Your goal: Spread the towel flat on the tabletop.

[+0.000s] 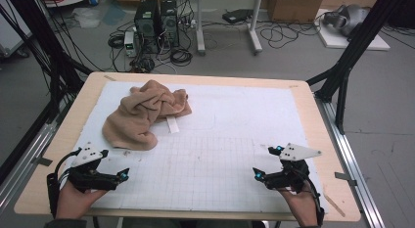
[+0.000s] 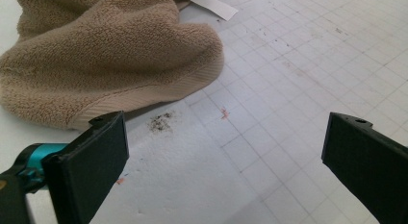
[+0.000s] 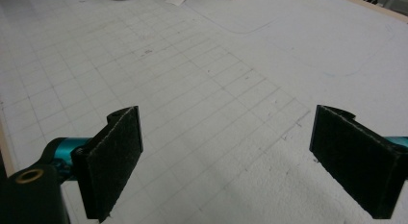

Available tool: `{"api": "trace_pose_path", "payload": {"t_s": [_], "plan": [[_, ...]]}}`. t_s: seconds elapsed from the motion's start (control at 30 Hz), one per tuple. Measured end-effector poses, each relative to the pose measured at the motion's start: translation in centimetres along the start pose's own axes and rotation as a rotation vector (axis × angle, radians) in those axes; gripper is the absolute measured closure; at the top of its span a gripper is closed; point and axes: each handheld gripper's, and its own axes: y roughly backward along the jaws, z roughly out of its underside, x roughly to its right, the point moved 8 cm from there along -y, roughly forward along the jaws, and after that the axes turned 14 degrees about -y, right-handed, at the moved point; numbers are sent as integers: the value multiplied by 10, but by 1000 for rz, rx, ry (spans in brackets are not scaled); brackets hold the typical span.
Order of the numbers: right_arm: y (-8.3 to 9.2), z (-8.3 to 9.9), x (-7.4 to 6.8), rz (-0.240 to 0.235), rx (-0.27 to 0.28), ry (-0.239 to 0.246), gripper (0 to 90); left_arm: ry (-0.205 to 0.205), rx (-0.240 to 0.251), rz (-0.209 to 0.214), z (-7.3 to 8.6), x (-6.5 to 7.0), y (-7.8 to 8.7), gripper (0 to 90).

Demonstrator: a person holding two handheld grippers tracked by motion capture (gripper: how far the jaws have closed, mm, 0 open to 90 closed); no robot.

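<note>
A crumpled tan towel lies on the far left part of the white gridded mat, with a white tag sticking out at its right side. My left gripper is held low near the front left corner, open, its jaws empty and pointing toward the towel's near edge. In the left gripper view the towel lies just beyond the open jaws, apart from them. My right gripper hovers at the front right, open and empty, over bare mat.
The mat covers a wooden table with black frame posts at both far corners. A dark smudge marks the mat by the towel's edge. Computers and cables sit on the floor beyond the table.
</note>
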Motion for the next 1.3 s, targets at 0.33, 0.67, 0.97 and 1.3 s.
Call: {"api": "trace_pose_path", "payload": {"t_s": [0.33, 0.67, 0.97, 1.3], "plan": [[1, 2, 0, 2, -1, 11, 105, -9, 0, 14, -5, 3, -3, 29], [1, 2, -2, 1, 0, 32, 105, -44, 13, 32, -25, 1, -7, 66], [-2, 2, -4, -7, -10, 41, 105, -42, 18, 28, -55, -25, -41, 145], [-6, 3, -1, -14, -17, 41, 105, -2, -89, -32, -52, -53, -92, 309]]}}
